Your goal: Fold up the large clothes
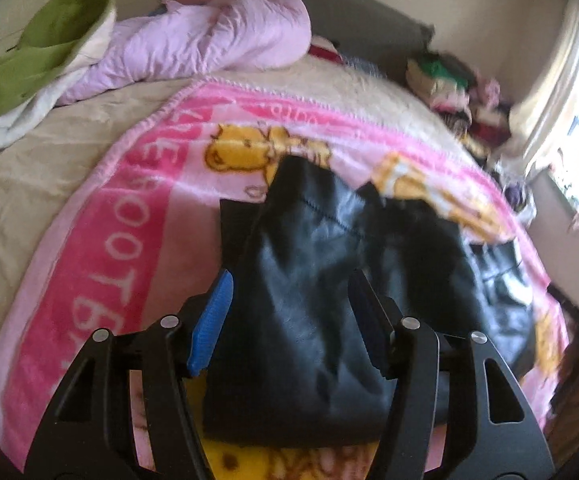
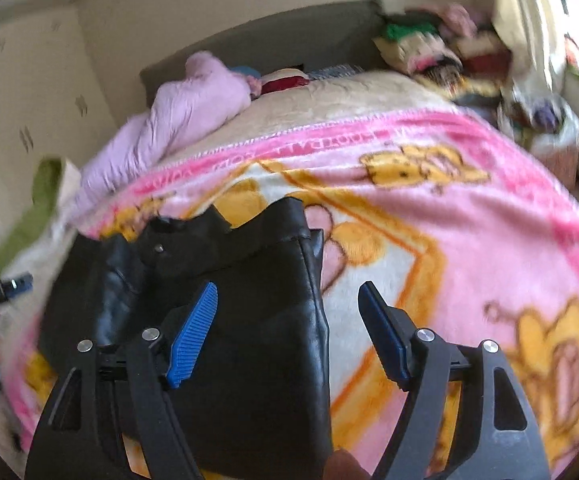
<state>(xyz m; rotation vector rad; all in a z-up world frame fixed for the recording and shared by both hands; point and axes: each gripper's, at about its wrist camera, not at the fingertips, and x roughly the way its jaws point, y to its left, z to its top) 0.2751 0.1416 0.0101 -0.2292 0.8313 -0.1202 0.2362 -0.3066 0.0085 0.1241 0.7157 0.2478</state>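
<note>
Left wrist view: the black jacket [image 1: 309,300] lies on the pink blanket [image 1: 101,240] on the bed. It sits right under and ahead of the left claw [image 1: 289,320], and its long side runs away from the claw, up toward the far end of the bed. The left claw is partly open. The jacket fills the gap between the two blue pads [image 1: 211,320], but the pads do not press on it, so the claw holds nothing. More of the jacket spreads off to the right side of this view, toward the other claw. A lilac quilt [image 1: 217,36] is bunched up well apart at the head of the bed.

Right wrist view: here the jacket [image 2: 249,300] lies below and to the left of the right claw [image 2: 289,328]. Its right edge runs up between the two pads — the left pad [image 2: 193,336] is over black cloth, the right pad is over bare blanket [image 2: 469,240]. The right claw is wide open and grips nothing. The tip of the left claw shows blurred at the far left edge.

My guess is that the next grab depends on that right edge. The right claw is nearer to it and already stands across it. The left claw is nearer to the middle and left part — so it would take that side.
</note>
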